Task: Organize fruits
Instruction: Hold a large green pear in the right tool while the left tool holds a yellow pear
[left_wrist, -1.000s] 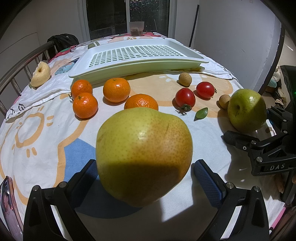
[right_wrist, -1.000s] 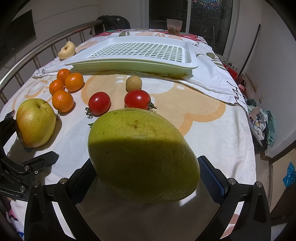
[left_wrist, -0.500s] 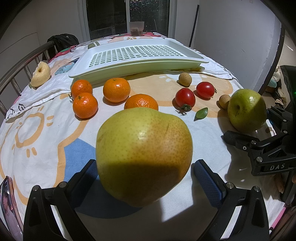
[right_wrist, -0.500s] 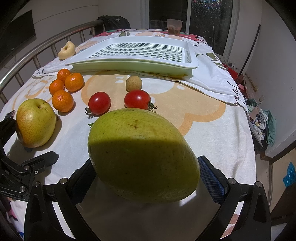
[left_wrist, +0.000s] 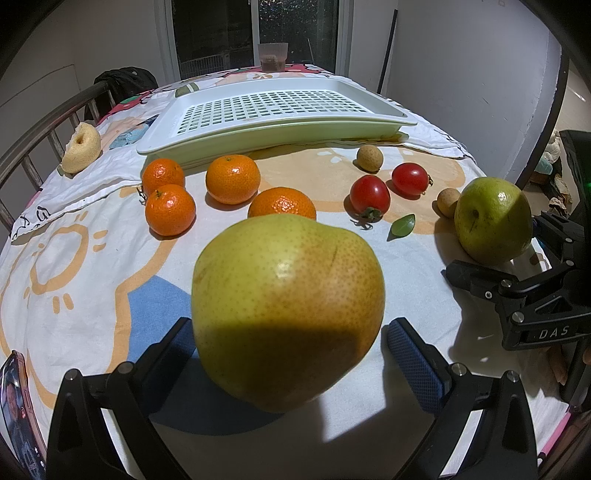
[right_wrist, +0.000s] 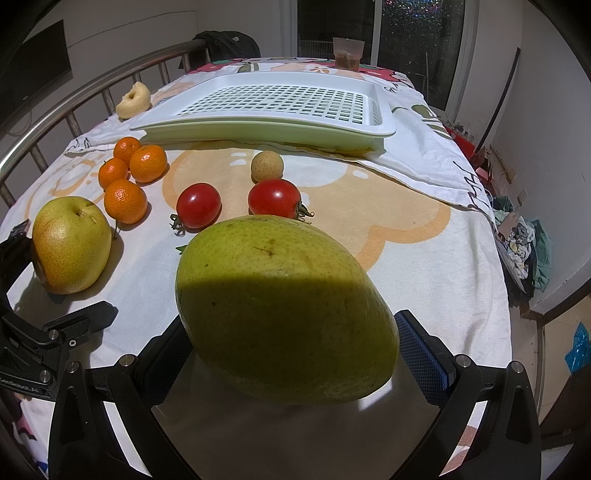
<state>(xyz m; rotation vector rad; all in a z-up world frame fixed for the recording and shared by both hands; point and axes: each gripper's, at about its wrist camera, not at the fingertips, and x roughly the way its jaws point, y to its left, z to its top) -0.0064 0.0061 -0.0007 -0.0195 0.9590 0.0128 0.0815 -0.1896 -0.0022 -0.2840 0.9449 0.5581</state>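
Green pear (right_wrist: 284, 314) lies slanted, yellow pear (left_wrist: 288, 317) stands stem-up, each between open jaws.

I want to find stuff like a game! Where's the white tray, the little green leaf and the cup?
white tray (left_wrist: 280, 127), left wrist view, on its near rim.
green leaf (left_wrist: 403, 225), left wrist view, on the leaf's middle.
cup (right_wrist: 348, 52), right wrist view, on its side wall.

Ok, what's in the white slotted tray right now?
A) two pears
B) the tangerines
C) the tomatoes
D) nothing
D: the tray shows only bare slots; the pears, tangerines and tomatoes all sit on the cloth in front of it.
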